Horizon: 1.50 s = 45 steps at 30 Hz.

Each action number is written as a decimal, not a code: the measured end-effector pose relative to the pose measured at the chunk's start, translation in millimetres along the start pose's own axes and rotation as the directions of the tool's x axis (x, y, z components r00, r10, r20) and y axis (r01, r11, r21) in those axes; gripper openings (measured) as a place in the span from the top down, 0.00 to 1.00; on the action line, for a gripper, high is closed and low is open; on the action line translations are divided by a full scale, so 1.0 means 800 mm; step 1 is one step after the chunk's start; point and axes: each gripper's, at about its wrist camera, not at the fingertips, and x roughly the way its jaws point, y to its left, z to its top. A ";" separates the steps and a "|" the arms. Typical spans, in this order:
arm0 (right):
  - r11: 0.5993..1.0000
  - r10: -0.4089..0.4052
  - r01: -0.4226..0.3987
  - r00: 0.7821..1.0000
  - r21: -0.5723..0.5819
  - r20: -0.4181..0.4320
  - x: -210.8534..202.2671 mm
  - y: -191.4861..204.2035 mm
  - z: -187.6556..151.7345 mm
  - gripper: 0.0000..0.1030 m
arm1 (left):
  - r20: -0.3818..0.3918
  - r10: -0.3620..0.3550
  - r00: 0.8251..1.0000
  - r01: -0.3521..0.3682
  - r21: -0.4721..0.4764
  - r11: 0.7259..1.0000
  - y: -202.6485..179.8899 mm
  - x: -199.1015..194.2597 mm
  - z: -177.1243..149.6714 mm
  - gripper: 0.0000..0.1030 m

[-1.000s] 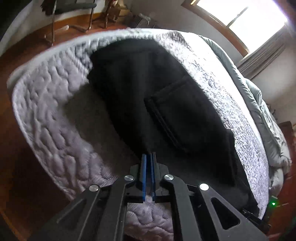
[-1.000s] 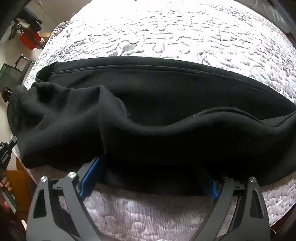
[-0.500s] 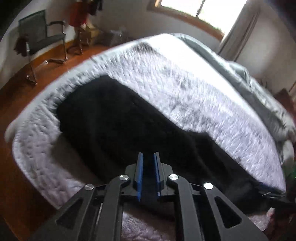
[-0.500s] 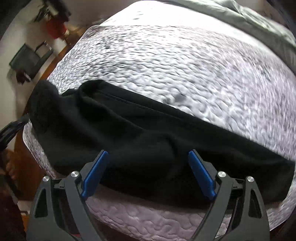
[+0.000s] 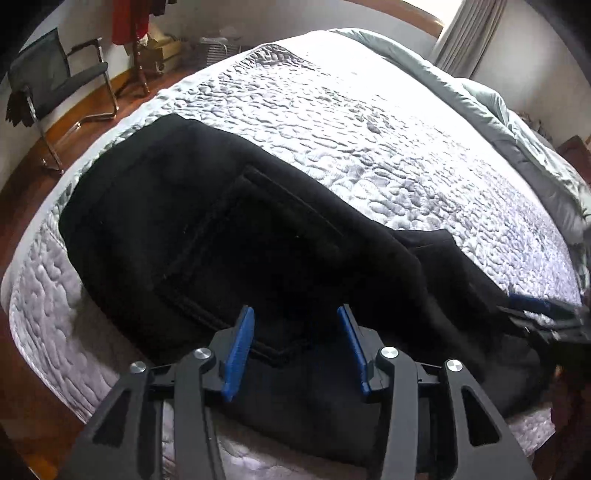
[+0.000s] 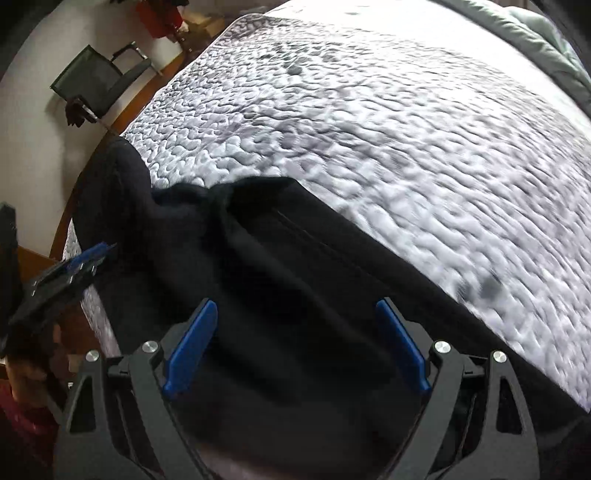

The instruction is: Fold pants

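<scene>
Black pants [image 5: 229, 236] lie along the near edge of a bed with a white quilted cover [image 5: 369, 122], a back pocket facing up. My left gripper [image 5: 295, 325] is open and empty just above the pants near the pocket's lower corner. My right gripper [image 6: 295, 321] is open and empty above the pants [image 6: 295, 295], where the cloth is bunched in a ridge. The right gripper also shows in the left wrist view [image 5: 546, 314] at the far right edge, and the left gripper in the right wrist view [image 6: 81, 258] at the left.
A black chair [image 5: 59, 81] stands on the wooden floor [image 5: 22, 184] left of the bed. A grey duvet [image 5: 517, 122] is bunched along the bed's far right side. Red clothing [image 5: 129, 22] hangs by the wall.
My left gripper was shut on the pants' edge and has opened, letting the cloth go. Both grippers have drawn back and risen above the pants, which now lie flatter on the bed.
</scene>
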 end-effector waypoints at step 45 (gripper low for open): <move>0.782 -0.307 0.153 0.938 0.604 0.160 -0.192 -0.342 -0.313 0.51 | -0.041 -0.093 0.995 0.102 0.471 0.876 -0.249 0.056 -0.031 0.29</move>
